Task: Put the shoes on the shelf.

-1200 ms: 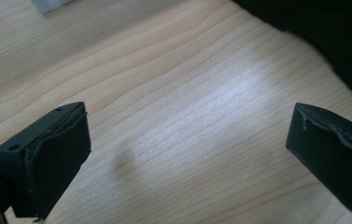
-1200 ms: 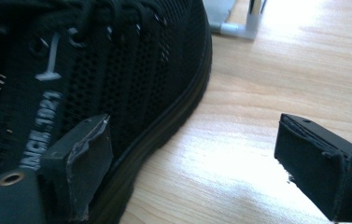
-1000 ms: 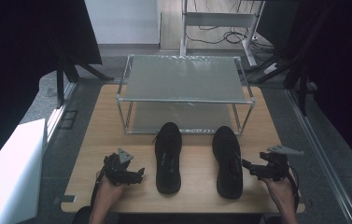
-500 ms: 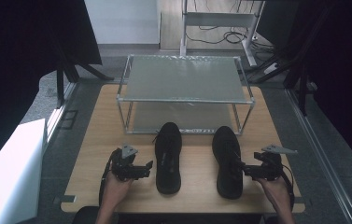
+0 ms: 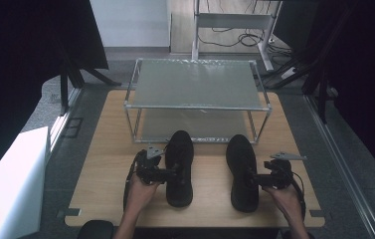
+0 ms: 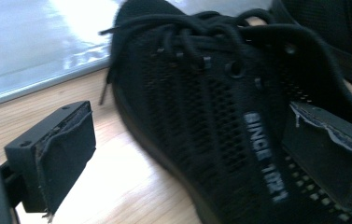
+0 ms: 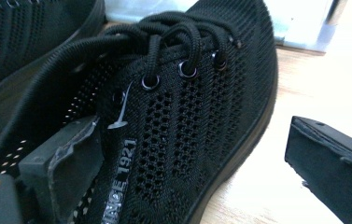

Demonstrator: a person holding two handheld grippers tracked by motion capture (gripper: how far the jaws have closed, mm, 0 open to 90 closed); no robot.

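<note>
Two black shoes are lying side by side on the wooden surface (image 5: pixel 105 169), near a metal shelf (image 5: pixel 197 84). The left claw (image 5: pixel 172 174) is straddling the left shoe (image 5: pixel 180 167) wide open; the right claw (image 5: pixel 252 178) is likewise gaping around the right shoe (image 5: pixel 242 172).

Both forearms reach forward, each hand-held gripper, left (image 5: pixel 175 174) and right (image 5: pixel 252 179), pointing inward with jaws spread.

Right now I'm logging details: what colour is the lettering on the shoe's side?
White or pale grey lettering on the black mesh shoe, clearest in the left gripper view.
</note>
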